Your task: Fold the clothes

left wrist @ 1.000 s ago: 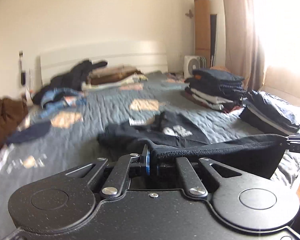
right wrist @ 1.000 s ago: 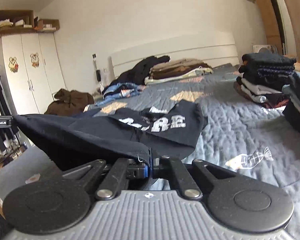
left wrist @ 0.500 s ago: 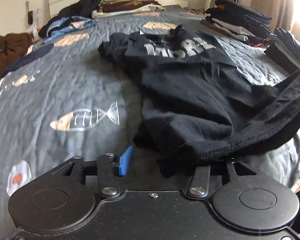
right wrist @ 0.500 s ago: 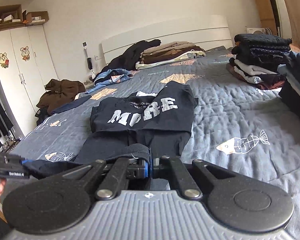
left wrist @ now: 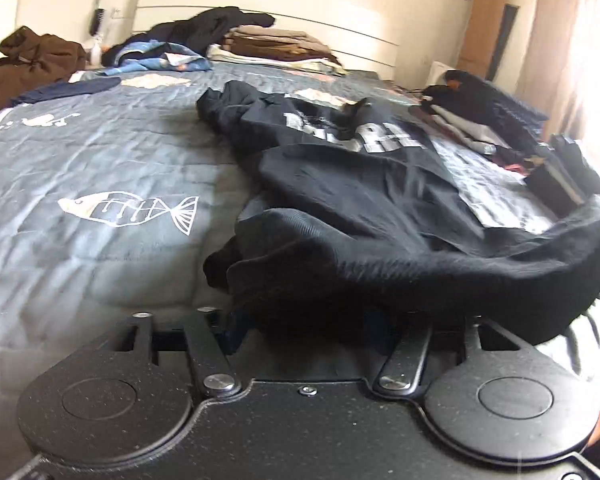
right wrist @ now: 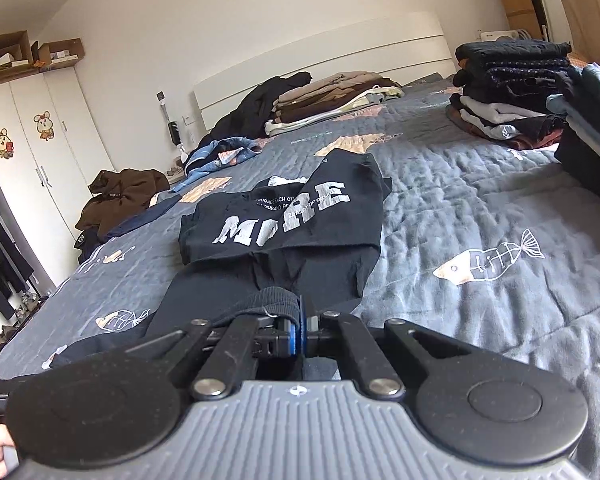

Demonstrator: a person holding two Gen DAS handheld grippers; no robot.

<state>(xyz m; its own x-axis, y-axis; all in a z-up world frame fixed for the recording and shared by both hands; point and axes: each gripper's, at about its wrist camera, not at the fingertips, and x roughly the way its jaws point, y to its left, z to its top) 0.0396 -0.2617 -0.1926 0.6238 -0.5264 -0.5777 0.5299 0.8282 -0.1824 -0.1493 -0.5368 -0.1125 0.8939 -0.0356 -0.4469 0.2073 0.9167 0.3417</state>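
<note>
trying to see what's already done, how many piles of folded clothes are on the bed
3: one by the headboard, one tall pile at the right side, and one nearer at the right edge, partly cut off. More may be out of view.

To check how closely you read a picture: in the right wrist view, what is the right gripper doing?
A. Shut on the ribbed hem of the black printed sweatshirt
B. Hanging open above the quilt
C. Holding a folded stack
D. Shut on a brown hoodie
A: the right gripper has its blue pads closed on the ribbed hem of the black printed sweatshirt.
</note>
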